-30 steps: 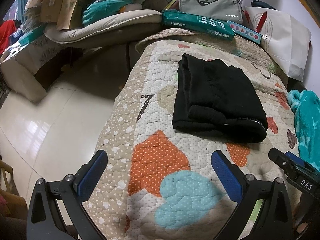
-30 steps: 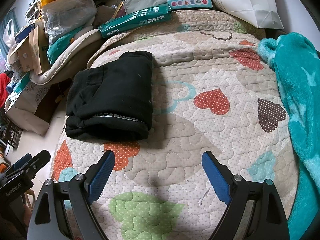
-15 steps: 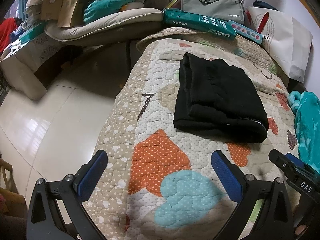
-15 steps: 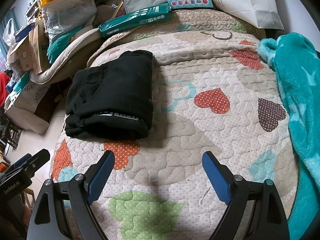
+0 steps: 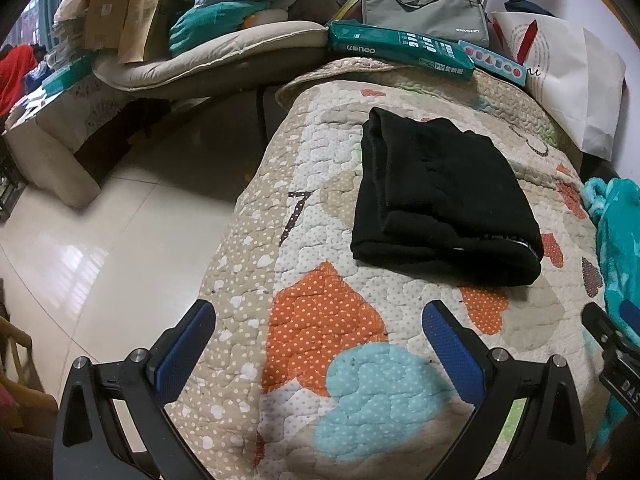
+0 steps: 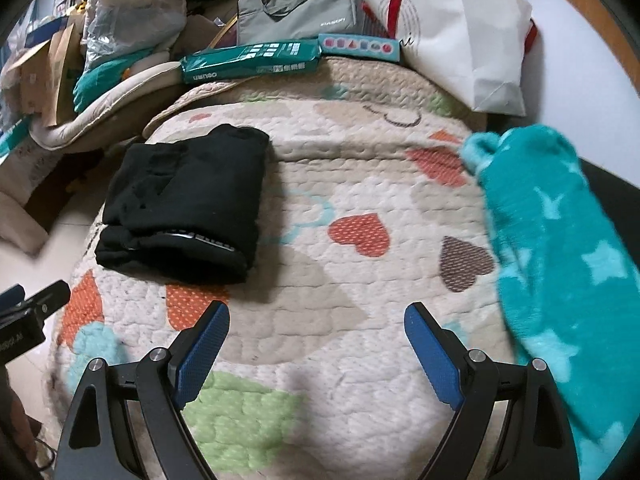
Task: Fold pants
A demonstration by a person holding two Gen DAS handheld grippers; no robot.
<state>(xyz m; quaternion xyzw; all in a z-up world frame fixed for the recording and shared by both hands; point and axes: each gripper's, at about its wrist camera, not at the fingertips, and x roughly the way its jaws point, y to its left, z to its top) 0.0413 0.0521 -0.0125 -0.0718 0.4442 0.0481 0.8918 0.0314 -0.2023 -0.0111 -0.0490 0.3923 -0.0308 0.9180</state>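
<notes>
Black pants [image 5: 440,196] lie folded into a compact rectangle on the heart-patterned quilt [image 5: 332,320]; they also show in the right wrist view [image 6: 184,204]. My left gripper [image 5: 320,344] is open and empty, held above the quilt's near edge, short of the pants. My right gripper [image 6: 316,340] is open and empty, to the right of the pants and nearer than them. The right gripper's body shows at the right edge of the left wrist view [image 5: 612,352]. The left gripper's body shows at the left edge of the right wrist view [image 6: 28,312].
A teal star blanket [image 6: 560,264] lies along the quilt's right side. A green box [image 5: 400,50], a grey laptop bag [image 5: 424,12] and a white paper bag [image 6: 468,40] stand at the far end. Tiled floor [image 5: 100,248] and piled clutter [image 5: 160,20] lie to the left.
Both grippers have drawn slightly back and the right wrist view has swung a little to the right. The pants lie as before. Both grippers stay open.
</notes>
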